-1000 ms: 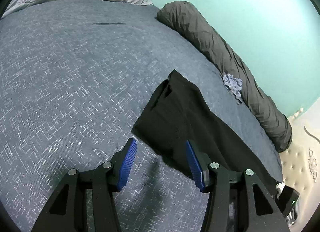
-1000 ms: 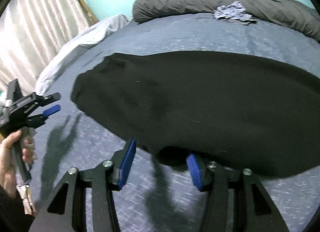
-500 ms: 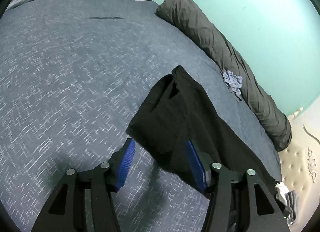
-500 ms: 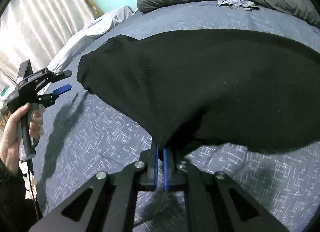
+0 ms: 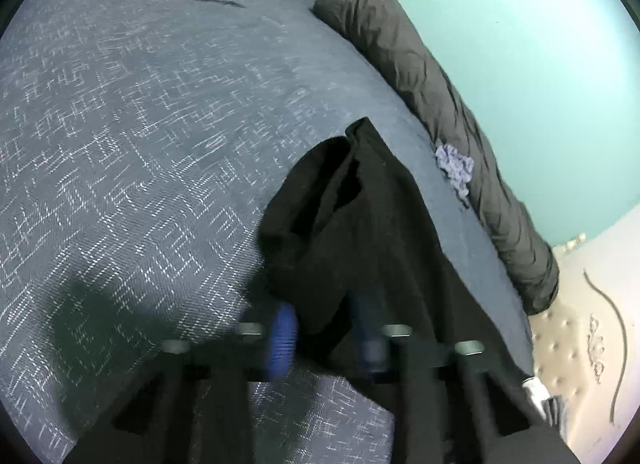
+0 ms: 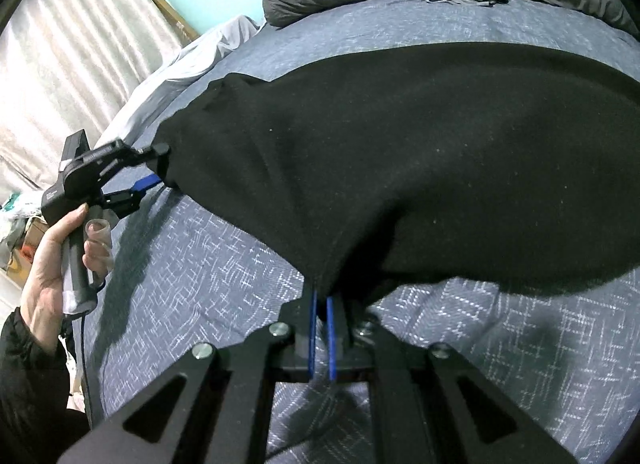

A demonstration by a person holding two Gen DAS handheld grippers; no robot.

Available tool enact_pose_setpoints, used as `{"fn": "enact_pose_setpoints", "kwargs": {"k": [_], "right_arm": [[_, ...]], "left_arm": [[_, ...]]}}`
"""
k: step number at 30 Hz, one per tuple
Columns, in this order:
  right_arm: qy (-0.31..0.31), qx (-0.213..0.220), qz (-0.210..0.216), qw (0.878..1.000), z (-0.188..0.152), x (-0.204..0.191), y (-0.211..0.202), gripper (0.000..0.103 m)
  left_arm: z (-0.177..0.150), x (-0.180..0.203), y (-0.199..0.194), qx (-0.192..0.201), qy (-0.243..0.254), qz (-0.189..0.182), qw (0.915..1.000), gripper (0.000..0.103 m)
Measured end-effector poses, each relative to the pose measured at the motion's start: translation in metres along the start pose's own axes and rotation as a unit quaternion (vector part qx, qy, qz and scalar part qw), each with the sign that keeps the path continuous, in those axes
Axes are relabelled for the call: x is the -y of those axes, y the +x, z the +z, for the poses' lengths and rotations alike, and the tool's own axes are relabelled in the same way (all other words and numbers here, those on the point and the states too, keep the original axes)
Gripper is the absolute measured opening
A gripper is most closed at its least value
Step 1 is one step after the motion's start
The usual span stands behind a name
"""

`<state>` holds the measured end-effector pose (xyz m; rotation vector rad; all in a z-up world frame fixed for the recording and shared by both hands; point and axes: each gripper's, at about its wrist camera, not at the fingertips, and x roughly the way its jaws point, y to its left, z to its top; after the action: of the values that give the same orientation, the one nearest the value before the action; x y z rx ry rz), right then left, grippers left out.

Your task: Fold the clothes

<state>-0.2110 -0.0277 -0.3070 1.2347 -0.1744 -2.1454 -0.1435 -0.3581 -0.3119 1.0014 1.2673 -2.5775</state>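
Right wrist view: a long black knit garment [image 6: 420,152] lies spread on a bed covered by a blue-grey bedspread with a pale woven fleck [image 6: 224,264]. Its long axis runs across the picture, from a narrower end at the left out past the right edge. The right gripper [image 6: 320,304], black with blue pads, has its jaws nearly together and pinches the garment's near edge, which rises to a small peak at the pads. At the left, a hand [image 6: 52,252] in a dark sleeve grips the handle of the left gripper [image 6: 154,172], whose tips meet the garment's narrow left end.

In the left wrist view the same garment [image 5: 360,232] runs from the lower foreground up and away along the bed, ending in a point toward the far edge, so here its long axis lies roughly along the line of sight. The left gripper [image 5: 326,332] is smeared by motion; its jaws are closing with a fold of the black cloth between the blue pads [image 5: 282,338], and it is hard to say whether they press on it yet.

Along the far edge of the bed, against a turquoise wall [image 5: 520,44], lies a rolled dark grey quilt [image 5: 440,76]. A small crumpled pale blue cloth [image 5: 454,168] rests against it, apart from the black garment. A light grey pillow [image 6: 192,64] sits at the bed's left end, near pale striped curtains [image 6: 72,56]. A beige tufted headboard [image 5: 576,344] shows at the lower right of the left wrist view.
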Motion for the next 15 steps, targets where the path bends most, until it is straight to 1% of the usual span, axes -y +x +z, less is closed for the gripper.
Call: {"fn": "enact_pose_setpoints", "kwargs": {"k": [4, 6, 8, 9, 10, 12, 14, 15], "right_arm": [[0.012, 0.005, 0.006, 1.0, 0.001, 0.003, -0.005, 0.004], [0.014, 0.004, 0.007, 1.0, 0.002, 0.004, -0.007, 0.004], [0.015, 0.002, 0.004, 1.0, 0.005, 0.004, -0.012, 0.008], [0.014, 0.003, 0.004, 1.0, 0.006, 0.004, -0.016, 0.008], [0.012, 0.004, 0.005, 1.0, 0.009, 0.004, -0.021, 0.008], [0.001, 0.02, -0.001, 1.0, 0.018, 0.007, -0.039, 0.01], [-0.009, 0.041, -0.015, 0.999, 0.031, 0.013, -0.058, 0.014], [-0.012, 0.045, -0.026, 0.999, 0.042, 0.017, -0.061, 0.024]], "left_arm": [[0.001, -0.006, -0.02, 0.015, -0.002, -0.016, 0.9998, 0.014], [0.0, -0.015, -0.02, 0.012, -0.013, -0.017, 0.9997, 0.014], [-0.003, -0.023, -0.016, 0.004, -0.025, -0.014, 0.9996, 0.014], [-0.004, -0.025, -0.015, 0.001, -0.028, -0.012, 0.9995, 0.014], [-0.003, -0.025, -0.014, 0.0, -0.024, -0.011, 0.9997, 0.014], [-0.003, -0.024, -0.014, 0.0, -0.019, -0.01, 0.9998, 0.014], [-0.003, -0.025, -0.013, 0.0, -0.016, -0.008, 0.9998, 0.015], [-0.003, -0.024, -0.012, 0.0, -0.014, -0.006, 0.9999, 0.015]]}}
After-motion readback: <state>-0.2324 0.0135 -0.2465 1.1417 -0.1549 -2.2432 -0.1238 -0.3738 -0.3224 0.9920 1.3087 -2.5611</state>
